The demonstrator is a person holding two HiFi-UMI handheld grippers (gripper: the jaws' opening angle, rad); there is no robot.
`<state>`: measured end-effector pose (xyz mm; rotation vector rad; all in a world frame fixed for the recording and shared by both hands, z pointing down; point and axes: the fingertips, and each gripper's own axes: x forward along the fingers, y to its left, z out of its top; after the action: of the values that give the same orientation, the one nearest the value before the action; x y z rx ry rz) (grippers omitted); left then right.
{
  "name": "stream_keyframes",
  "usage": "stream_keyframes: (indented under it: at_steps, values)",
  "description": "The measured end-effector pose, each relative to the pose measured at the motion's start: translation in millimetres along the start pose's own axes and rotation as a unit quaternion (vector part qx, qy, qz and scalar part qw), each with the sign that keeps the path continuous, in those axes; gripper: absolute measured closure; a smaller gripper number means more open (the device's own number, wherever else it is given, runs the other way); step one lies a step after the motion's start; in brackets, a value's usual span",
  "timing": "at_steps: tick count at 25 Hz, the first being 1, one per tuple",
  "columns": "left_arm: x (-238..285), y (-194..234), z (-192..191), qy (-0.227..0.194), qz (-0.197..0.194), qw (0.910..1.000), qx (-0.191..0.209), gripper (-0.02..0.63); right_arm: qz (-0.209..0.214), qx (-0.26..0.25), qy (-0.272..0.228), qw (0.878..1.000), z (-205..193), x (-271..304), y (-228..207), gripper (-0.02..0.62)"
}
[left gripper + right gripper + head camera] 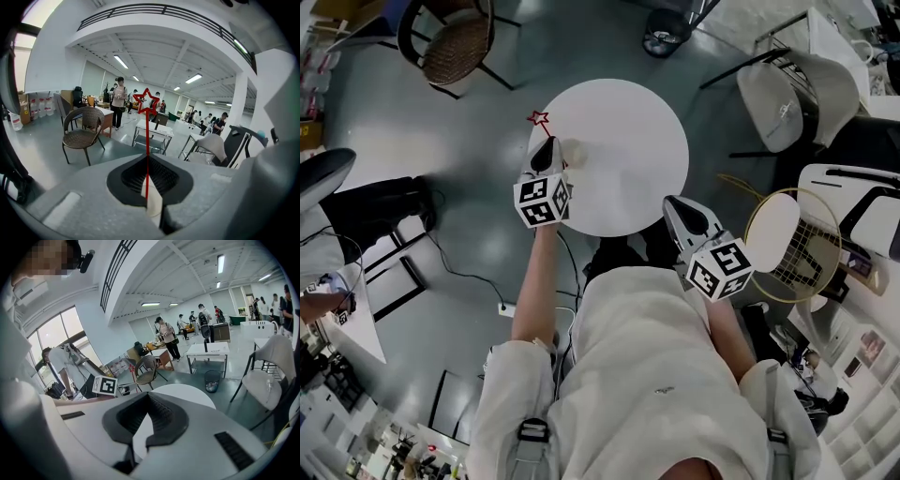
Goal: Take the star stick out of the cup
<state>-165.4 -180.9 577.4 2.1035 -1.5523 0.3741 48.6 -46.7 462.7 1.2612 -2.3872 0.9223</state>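
Head view shows the star stick (545, 130) clamped in the left gripper (549, 142) at the left rim of the round white table (628, 141), with its red star lying toward the upper left of the frame, just past the table's edge. A small pale thing, taken to be the cup (574, 152), is seen just to the right of that gripper's tips, close beside them; whether it is touched cannot be told. In the left gripper view the left gripper (147, 157) is seen with its jaws pressed together on the thin red star stick (147, 140), which runs straight up the middle of the frame, its long axis along the seam of the jaws and the star at the top. The stick's lower end is seen a little below the grip, over a pale patch that cannot be identified for certain. The stick is judged to be lifted more or less clear, so the coming move would be made along the stick's own axis, away from the cup. The right gripper (670, 202) is held at the table's lower right edge, well apart from the cup, and in the right gripper view the right gripper (146, 394) is seen closed with nothing in it.
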Motion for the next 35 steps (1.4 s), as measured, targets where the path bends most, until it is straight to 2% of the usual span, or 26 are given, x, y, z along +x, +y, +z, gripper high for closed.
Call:
stream_keyframes:
  at_steps: [13,23,29,35]
  values:
    - [-54.0,-15.3,34.7,-0.060,-0.015,0.9979,-0.021,0.594,0.031,-0.030,-0.007,0.999,6.4,8.9,21.9,0.588]
    - [-107.8,-49.4,54.3,-0.090,-0.057,0.9939,-0.028,0.594,0.055,-0.050,-0.008,0.997,9.4,18.9,32.3,0.588]
    - [-133.2,-69.8,50.6,-0.084,-0.069,0.9941,-0.002,0.594,0.072,-0.064,-0.009,0.995,11.5,27.5,42.1,0.588]
    - [-155.2,-76.9,43.2,-0.084,-0.084,0.9925,-0.029,0.594,0.082,-0.075,-0.009,0.994,18.0,35.2,58.9,0.588]
